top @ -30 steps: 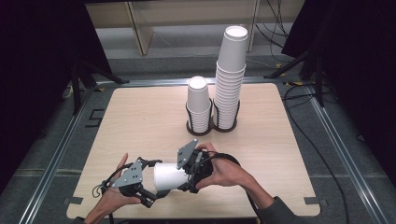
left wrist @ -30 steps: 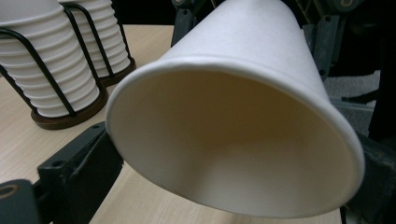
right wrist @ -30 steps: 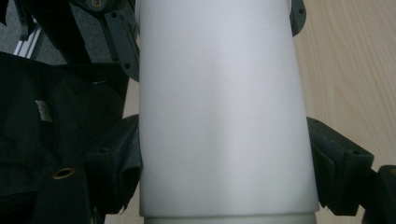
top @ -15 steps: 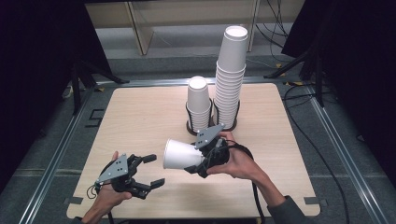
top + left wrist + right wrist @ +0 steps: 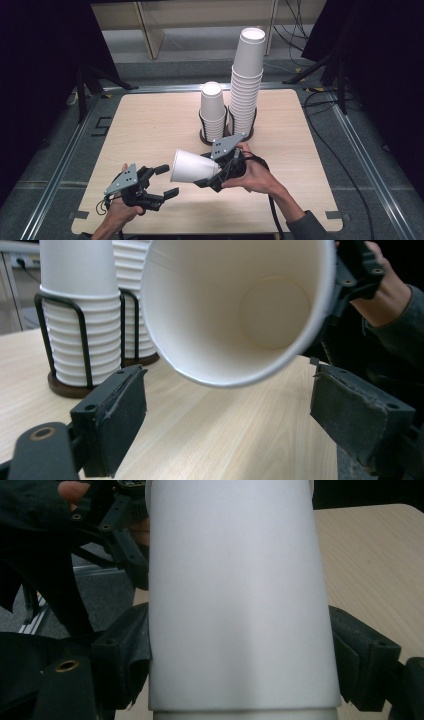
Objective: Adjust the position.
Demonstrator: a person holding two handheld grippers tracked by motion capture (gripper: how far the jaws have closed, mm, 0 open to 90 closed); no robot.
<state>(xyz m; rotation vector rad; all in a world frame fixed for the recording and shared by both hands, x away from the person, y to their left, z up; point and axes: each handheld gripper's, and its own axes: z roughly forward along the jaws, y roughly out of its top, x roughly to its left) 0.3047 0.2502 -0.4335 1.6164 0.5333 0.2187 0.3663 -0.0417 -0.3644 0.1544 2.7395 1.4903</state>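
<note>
Nearest you, at the table's (image 5: 150, 125) front edge, your left gripper (image 5: 167, 180) sits low over the wood with its jaws well apart and nothing between them. In the left gripper view the two black pads stand wide on either side, with bare table between them.

Just beyond it and to the right, your right gripper (image 5: 210, 174) is clamped on the cup (image 5: 192, 166) near its base. The right gripper view has a pad pressing on each side of the cup's (image 5: 235, 595) wall. The cup is off the table, lying almost on its side, with the mouth turned toward the left gripper and the base toward your right hand (image 5: 252, 175). It is plain white paper, smooth-walled, tapering to the base, with a thin rolled rim. The left gripper view looks straight into the cup (image 5: 240, 305): the inside is clean and white, with the round bottom disc showing.

Farther back, near the table's middle, a dark wire rack (image 5: 37, 305) holds two upside-down stacks of the same white cups. The short stack (image 5: 212, 107) is on the left and the tall stack (image 5: 247, 75) just beside it on the right.
</note>
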